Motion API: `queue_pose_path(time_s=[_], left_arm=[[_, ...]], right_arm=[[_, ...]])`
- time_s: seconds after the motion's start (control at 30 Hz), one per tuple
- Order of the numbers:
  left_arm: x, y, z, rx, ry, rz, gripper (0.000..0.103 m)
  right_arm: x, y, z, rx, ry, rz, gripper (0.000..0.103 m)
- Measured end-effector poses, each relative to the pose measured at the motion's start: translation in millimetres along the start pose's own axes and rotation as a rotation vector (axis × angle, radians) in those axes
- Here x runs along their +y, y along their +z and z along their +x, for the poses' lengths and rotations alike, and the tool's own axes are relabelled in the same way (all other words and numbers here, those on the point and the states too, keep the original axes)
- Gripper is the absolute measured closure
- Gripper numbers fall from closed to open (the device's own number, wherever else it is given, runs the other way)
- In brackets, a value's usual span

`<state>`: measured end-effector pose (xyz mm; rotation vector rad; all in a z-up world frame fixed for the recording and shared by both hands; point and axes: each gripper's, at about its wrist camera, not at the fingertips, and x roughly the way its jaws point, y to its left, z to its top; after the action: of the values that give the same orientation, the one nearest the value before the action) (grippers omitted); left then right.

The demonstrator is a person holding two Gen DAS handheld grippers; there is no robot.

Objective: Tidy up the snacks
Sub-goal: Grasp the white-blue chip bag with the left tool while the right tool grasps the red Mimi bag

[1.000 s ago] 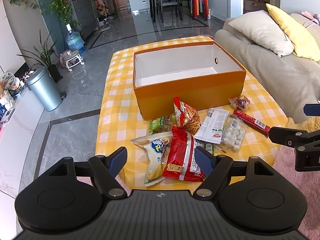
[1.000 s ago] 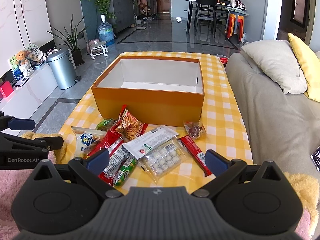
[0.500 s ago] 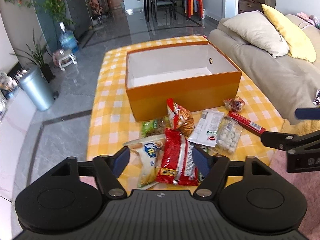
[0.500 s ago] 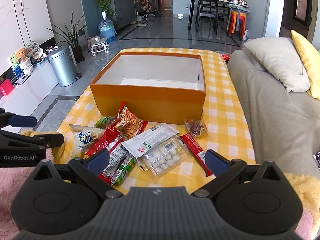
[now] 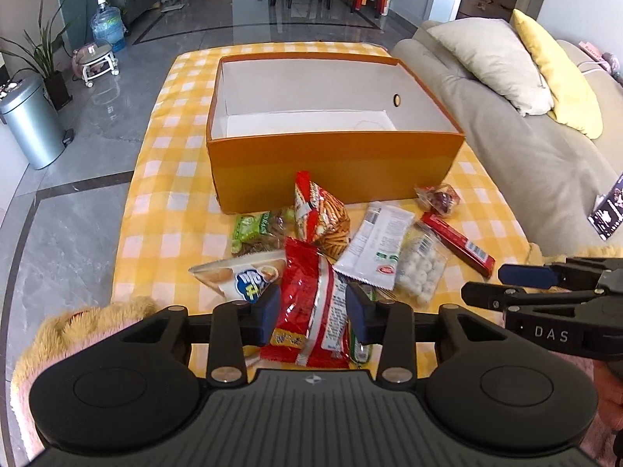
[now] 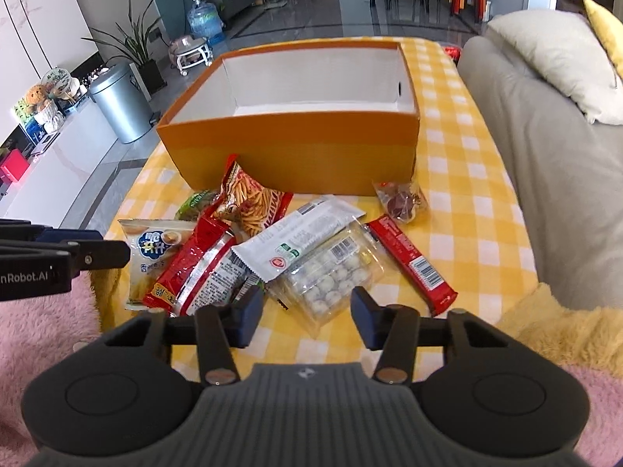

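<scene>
The surface (image 5: 163, 210), covered in a yellow-and-white check cloth, carries everything, and the largest thing on it is the orange box (image 5: 335, 163), standing open across the middle toward the far edge with nothing showing in the white inside that is visible. All of the snacks lie in a loose pile between the box's front wall and the near edge, so by the look of it the sorting has not begun and every packet is left to move. In the pile, the long red packet (image 5: 311, 303) lies nearest the near edge, partly over the white biscuit pouch (image 5: 241, 272) toward the near left corner; behind them the bag of stick crackers (image 5: 319, 214) leans close to the box wall beside a green packet (image 5: 253, 229). A white wrapper (image 6: 300, 233) overlaps a clear pack of white balls (image 6: 331, 276), with a red bar (image 6: 412, 264) and a small clear bag of dark sweets (image 6: 401, 198) toward the right edge. The left tongs (image 5: 313, 313) have just been closing and now stand partly open, straddling the red packet without visibly pinching it. The right tongs (image 6: 307, 319) have likewise just been closing and stand partly open over the near end of the clear pack, gripping nothing.
</scene>
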<state>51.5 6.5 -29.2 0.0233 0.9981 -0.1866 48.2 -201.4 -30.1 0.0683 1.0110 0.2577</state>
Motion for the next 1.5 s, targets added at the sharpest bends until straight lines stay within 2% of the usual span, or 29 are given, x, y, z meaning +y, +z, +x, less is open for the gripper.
queue_pose_path(time_s=[0.13, 0.27, 0.4, 0.53, 0.73, 0.93, 1.13, 1.5], left_arm=[[2.9, 9.4, 12.8, 0.002, -0.009, 0.029, 0.042], [7.5, 17.0, 28.1, 0.044, -0.008, 0.096, 0.04], [18.6, 21.1, 42.6, 0.097, 0.036, 0.141, 0.036], [33.0, 22.5, 54.3, 0.13, 0.05, 0.104, 0.03], [45.7, 22.2, 66.6, 0.207, 0.084, 0.052, 0.028], [61.7, 16.0, 78.1, 0.264, 0.058, -0.091, 0.027], [68.6, 16.0, 89.6, 0.277, 0.06, -0.141, 0.031], [65.7, 15.4, 104.7, 0.308, 0.029, -0.171, 0.065]], right_arm=[[-7.0, 8.5, 16.2, 0.022, 0.005, 0.033, 0.055], [-16.1, 16.9, 32.2, 0.03, -0.027, 0.024, 0.05], [-25.0, 21.3, 49.1, 0.058, -0.073, -0.027, 0.05], [-28.2, 28.8, 62.9, 0.083, -0.036, -0.019, 0.05], [-1.4, 43.1, 80.2, 0.068, 0.054, -0.086, 0.046], [25.4, 58.0, 101.5, 0.056, 0.123, -0.135, 0.041], [41.0, 71.9, 126.2, 0.066, 0.159, -0.119, 0.041], [51.9, 81.0, 159.6, 0.106, 0.173, -0.066, 0.041]])
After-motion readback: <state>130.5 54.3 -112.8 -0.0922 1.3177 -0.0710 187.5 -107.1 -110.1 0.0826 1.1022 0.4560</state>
